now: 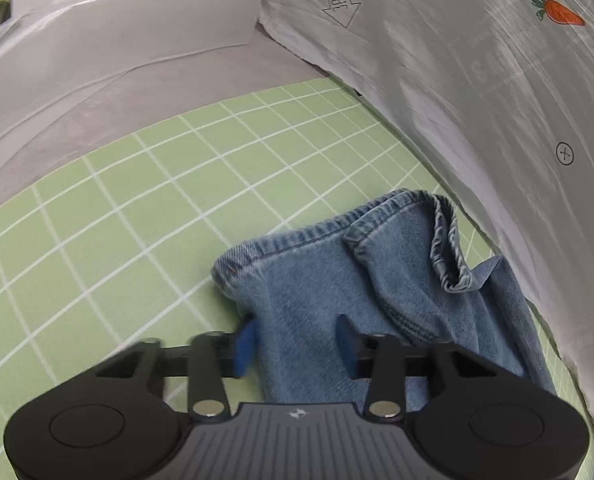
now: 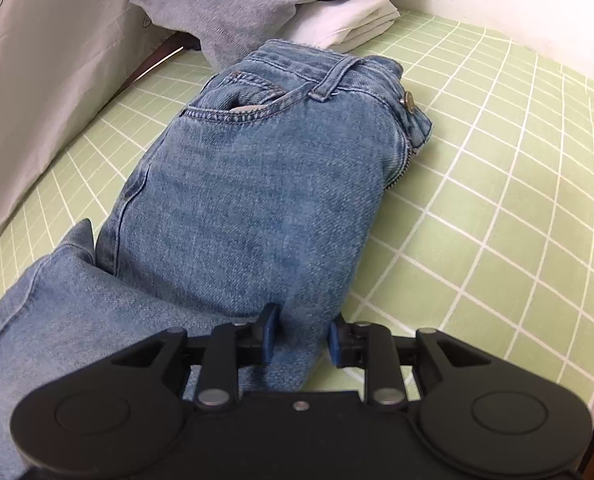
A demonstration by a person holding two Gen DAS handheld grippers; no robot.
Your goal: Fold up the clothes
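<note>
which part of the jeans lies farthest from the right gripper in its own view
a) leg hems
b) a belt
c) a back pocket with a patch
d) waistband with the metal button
d) in the right wrist view the jeans stretch away from the right gripper up to the waistband, where the metal button sits.

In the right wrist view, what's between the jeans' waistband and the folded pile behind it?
Nothing: in the right wrist view the jeans waistband reaches the clothes pile, its top edge meeting the pile's white fabric. Bare green checked sheet shows only to the sides.
</note>
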